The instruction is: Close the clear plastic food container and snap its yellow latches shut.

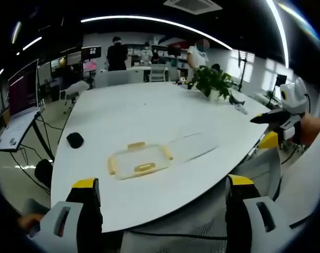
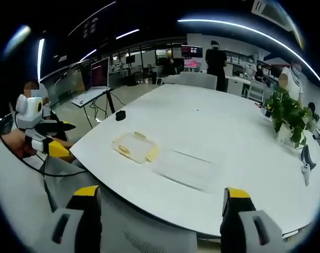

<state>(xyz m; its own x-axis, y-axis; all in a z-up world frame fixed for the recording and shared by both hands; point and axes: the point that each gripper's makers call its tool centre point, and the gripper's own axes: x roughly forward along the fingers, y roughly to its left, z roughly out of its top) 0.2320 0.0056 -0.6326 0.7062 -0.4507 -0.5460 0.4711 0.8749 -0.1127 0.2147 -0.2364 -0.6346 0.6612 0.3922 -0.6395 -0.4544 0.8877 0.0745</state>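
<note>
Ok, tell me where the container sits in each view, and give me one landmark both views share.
Left gripper view: the container lies low and left of centre, on the table's near part, above the gap between the jaws.
Right gripper view: the container lies left of centre, near the table's left edge.
Shared landmark: the potted plant, far beyond the container on the same table.

we see white surface (image 1: 149, 113), small black object (image 1: 75, 139) near its edge, potted plant (image 1: 212, 81) at far side. we note open laptop (image 1: 20, 105) on stand beside surface, people standing (image 1: 116, 52) in background, chairs (image 1: 157, 73) beyond.
</note>
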